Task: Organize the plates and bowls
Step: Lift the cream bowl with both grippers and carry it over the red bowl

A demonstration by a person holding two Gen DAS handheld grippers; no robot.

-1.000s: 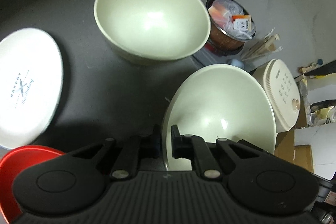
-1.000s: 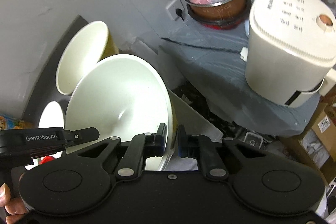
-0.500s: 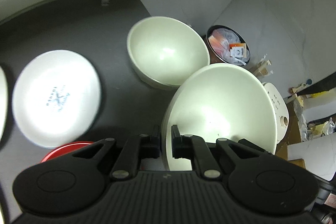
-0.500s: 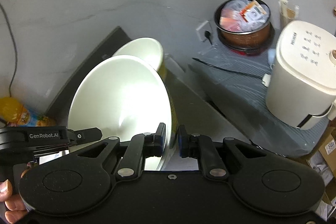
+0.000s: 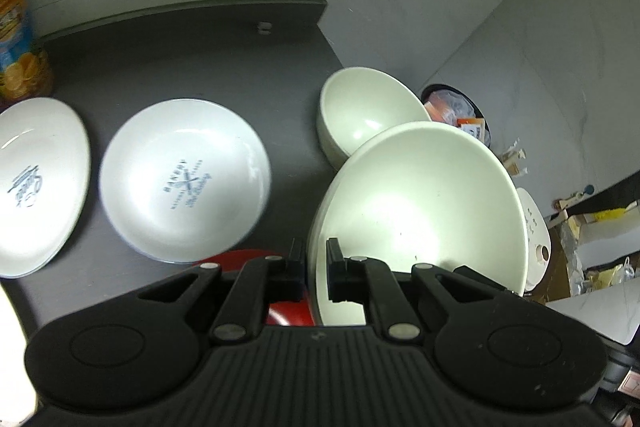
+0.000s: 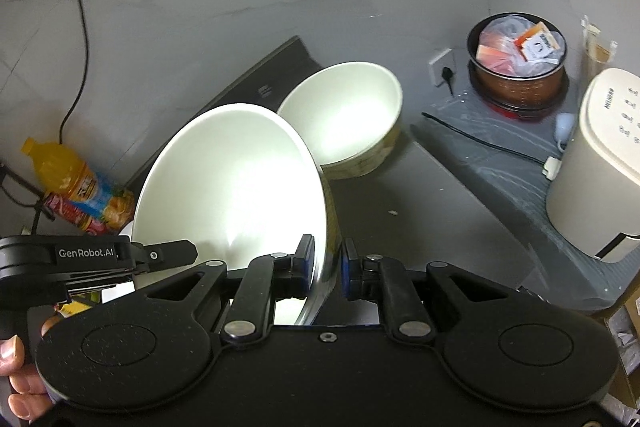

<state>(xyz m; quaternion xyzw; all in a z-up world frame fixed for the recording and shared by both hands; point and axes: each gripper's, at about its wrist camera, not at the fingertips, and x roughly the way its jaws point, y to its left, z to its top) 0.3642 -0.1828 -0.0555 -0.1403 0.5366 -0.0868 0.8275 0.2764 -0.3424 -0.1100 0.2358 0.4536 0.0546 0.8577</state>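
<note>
Dark grey tabletop (image 5: 208, 67) is bounded by a back edge along the pale wall and a right edge just past the second cream bowl (image 5: 360, 111), which is seated near that far right corner; bare surface is left between it and the white plate (image 5: 182, 181). A large cream bowl (image 5: 424, 203) is held off the table, tilted on edge with its opening turned towards the left. Its rim is pinched by both tools: the left gripper (image 5: 316, 271) is closed on the near left rim, and the right gripper (image 6: 326, 267) is clamped on the opposite rim. Another white plate (image 5: 38, 183) is seen further left, a red dish (image 5: 256, 259) partly hidden under the left fingers, and a juice bottle (image 6: 76, 179) by the wall. Beyond the right edge, a cream appliance (image 6: 600, 163) and a filled pot (image 6: 520, 63) are placed lower down.
</note>
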